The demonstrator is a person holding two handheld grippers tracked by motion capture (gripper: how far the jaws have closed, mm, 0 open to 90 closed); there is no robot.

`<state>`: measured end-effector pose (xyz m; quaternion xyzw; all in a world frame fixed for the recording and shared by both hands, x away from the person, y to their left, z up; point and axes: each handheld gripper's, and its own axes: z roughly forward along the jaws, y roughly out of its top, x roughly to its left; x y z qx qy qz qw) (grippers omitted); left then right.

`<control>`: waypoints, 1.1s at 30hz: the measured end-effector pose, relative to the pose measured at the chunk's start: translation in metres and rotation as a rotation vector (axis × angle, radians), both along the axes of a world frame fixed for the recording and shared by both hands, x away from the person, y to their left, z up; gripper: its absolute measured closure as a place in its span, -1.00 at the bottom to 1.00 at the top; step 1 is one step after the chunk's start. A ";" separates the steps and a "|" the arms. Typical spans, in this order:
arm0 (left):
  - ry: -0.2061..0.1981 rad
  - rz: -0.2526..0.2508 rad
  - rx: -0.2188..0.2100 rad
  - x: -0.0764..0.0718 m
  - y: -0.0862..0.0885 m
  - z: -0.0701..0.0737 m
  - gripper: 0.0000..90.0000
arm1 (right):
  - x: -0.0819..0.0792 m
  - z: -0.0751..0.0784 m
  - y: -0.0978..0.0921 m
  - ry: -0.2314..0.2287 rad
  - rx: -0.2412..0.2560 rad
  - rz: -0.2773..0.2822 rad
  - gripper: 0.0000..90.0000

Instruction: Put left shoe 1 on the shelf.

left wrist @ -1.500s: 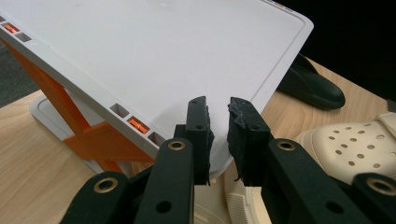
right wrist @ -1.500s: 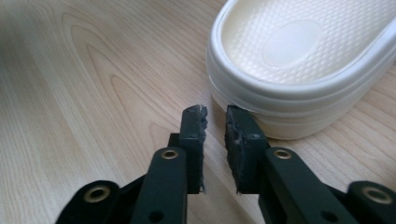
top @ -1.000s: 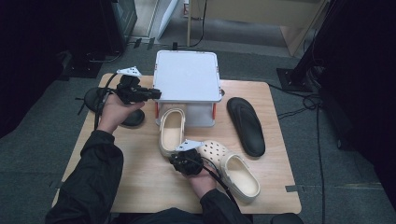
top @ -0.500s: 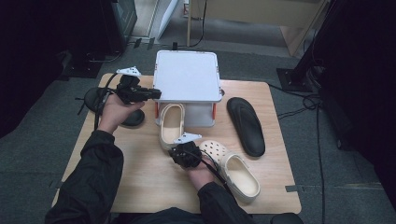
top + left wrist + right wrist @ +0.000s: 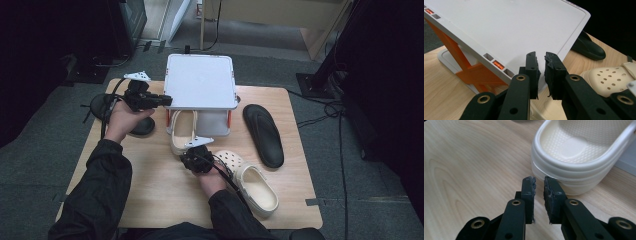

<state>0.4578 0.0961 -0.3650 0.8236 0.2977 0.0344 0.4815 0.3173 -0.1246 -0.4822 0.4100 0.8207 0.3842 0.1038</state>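
Right gripper [image 5: 196, 159] low beside cream clog [image 5: 182, 131], fingers nearly together.

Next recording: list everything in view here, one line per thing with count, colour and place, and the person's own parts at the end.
Clog under the rack: 1, cream, heel sticking out from beneath the white rack, toe hidden.
Clog on the table: 1, cream, perforated toe, near the right hand.
Sandal: 1, black, right of the rack.
Dark shoe: 1, black, left of the rack, partly behind the left hand.
Rack: 1, white top with orange supports, far middle of the table.
Table: 1, light wood.
Left gripper: 1, black, jaws nearly closed on nothing, at the rack's edge.
Right gripper: 1, black, jaws nearly closed on nothing, pointing at the clog's heel.
Sleeves: 2, black, entering from below.
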 end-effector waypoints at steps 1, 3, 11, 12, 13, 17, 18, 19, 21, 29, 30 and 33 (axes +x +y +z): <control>0.000 0.001 0.000 0.000 0.000 0.000 0.81 | 0.002 0.000 0.000 0.009 0.011 -0.002 0.75; 0.001 0.002 -0.001 0.000 0.000 0.000 0.81 | 0.005 0.000 0.001 -0.002 0.004 -0.006 0.73; 0.004 0.003 -0.007 0.000 0.000 0.000 0.82 | 0.018 0.000 0.003 -0.016 -0.012 -0.013 0.72; 0.007 0.005 -0.009 0.000 0.000 -0.001 0.82 | 0.020 0.001 0.004 -0.019 -0.016 -0.012 0.72; 0.007 0.006 -0.009 0.001 0.000 -0.001 0.83 | 0.023 0.001 0.004 -0.016 -0.014 -0.017 0.72; 0.007 0.008 -0.009 0.001 0.000 -0.001 0.85 | 0.030 0.000 0.004 -0.021 -0.009 -0.016 0.72; 0.007 0.008 -0.009 0.001 0.000 -0.001 0.85 | 0.032 0.001 0.005 -0.021 -0.012 -0.017 0.71; 0.006 0.008 -0.008 0.001 0.000 -0.001 0.85 | 0.034 0.001 0.005 -0.023 -0.017 -0.019 0.71; 0.005 0.010 -0.006 0.000 0.000 -0.001 0.85 | 0.038 0.002 0.007 -0.029 -0.024 -0.025 0.71; 0.002 0.015 0.002 0.000 -0.001 0.000 0.86 | 0.052 0.006 0.011 -0.030 -0.018 -0.050 0.69; 0.002 0.016 0.001 0.000 -0.001 0.000 0.86 | 0.054 0.006 0.012 -0.027 -0.018 -0.051 0.69; 0.003 0.014 -0.001 0.000 0.000 0.000 0.86 | 0.058 0.006 0.014 -0.032 -0.030 -0.051 0.69</control>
